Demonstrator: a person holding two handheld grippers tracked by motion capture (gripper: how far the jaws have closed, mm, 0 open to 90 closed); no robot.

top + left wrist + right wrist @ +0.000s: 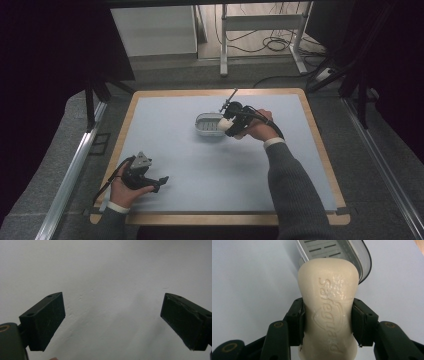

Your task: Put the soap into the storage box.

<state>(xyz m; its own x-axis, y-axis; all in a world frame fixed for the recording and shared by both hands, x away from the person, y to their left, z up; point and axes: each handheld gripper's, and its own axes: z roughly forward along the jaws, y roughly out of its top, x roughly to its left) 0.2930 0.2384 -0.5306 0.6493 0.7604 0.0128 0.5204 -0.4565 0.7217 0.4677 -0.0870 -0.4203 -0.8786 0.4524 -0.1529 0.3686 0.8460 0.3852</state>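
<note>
A cream waisted bar of soap [328, 307] embossed "Safeguard" sits clamped at its narrow middle between the jaws of the right hand-held gripper [328, 321], just above the near rim of a grey slotted plastic soap dish [207, 124] mid-bench. The left hand-held gripper [112, 322] gapes wide and empty over the pale blue bench [210, 170], near its front left corner.

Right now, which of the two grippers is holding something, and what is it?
The right gripper holds a cream soap bar, clamped between its jaws beside the grey soap dish. The left gripper is open over the bare mat.
</note>
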